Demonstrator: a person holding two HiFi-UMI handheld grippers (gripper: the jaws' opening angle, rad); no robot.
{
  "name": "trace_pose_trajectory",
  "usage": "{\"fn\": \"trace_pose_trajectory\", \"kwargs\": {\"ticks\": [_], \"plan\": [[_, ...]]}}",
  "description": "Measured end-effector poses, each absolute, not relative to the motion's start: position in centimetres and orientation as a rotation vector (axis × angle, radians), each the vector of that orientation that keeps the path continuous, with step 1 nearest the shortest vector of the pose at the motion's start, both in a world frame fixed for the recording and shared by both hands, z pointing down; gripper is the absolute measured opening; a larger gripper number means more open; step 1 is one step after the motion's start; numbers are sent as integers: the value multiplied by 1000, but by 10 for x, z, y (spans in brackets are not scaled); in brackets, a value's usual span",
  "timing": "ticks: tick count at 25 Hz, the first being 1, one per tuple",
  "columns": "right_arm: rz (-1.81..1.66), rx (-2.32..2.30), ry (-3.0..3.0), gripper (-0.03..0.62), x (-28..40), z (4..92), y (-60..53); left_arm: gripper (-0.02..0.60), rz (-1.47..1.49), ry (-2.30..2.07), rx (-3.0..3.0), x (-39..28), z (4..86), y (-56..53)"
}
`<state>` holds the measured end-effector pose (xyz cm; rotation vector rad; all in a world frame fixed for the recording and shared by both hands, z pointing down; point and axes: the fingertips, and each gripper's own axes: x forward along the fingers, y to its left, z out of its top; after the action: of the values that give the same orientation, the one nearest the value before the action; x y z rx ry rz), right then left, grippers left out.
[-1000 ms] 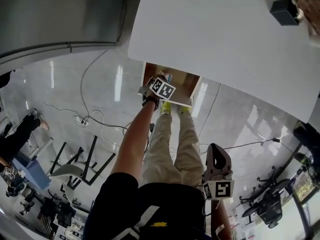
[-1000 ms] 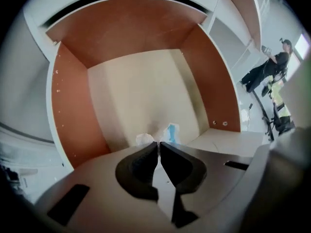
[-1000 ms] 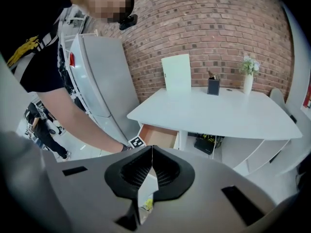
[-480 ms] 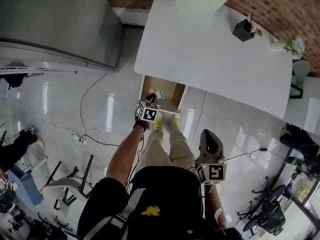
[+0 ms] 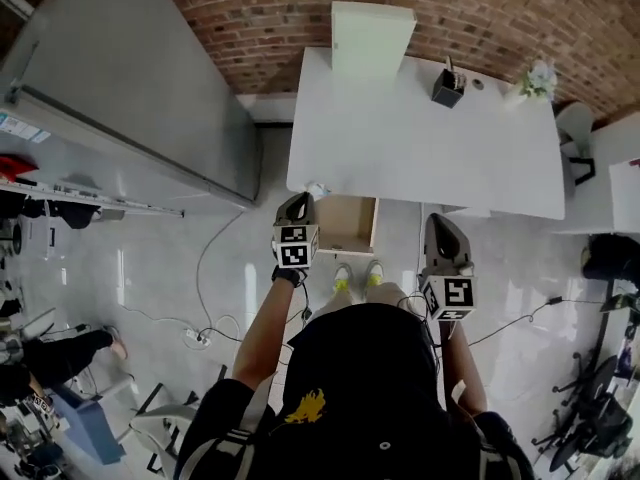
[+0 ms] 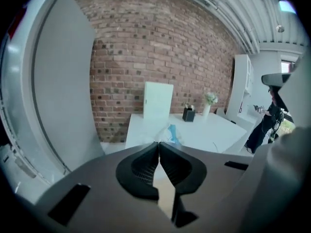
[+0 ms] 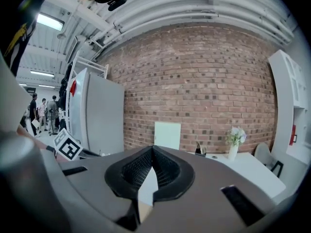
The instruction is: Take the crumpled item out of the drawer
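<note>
Bench: white, drawer pulled open at the front.
On it: white box, black pen holder, flower vase.

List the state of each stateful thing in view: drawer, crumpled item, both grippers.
drawer: open, pulled out from under the white table
crumpled item: out of the drawer, pinched at the left gripper's tips
left gripper: shut on the crumpled item, raised near the table's front edge
right gripper: shut, empty, held clear of the drawer

Rough red brick wall, smooth matt white tabletop, glossy pale floor, wood-toned drawer.
</note>
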<state>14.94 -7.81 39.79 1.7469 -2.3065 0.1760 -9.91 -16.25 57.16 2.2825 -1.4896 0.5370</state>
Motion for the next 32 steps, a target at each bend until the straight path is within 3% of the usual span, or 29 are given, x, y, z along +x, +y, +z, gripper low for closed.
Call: {"fn": "trace_pose_trajectory", "kwargs": {"ticks": [12, 32], "plan": [[-90, 1847, -2435, 28, 167, 287, -124, 26, 137, -1791, 2539, -112, 314, -181], [-204, 1771, -2452, 26, 168, 266, -134, 26, 11, -1851, 2682, -93, 224, -161]]}}
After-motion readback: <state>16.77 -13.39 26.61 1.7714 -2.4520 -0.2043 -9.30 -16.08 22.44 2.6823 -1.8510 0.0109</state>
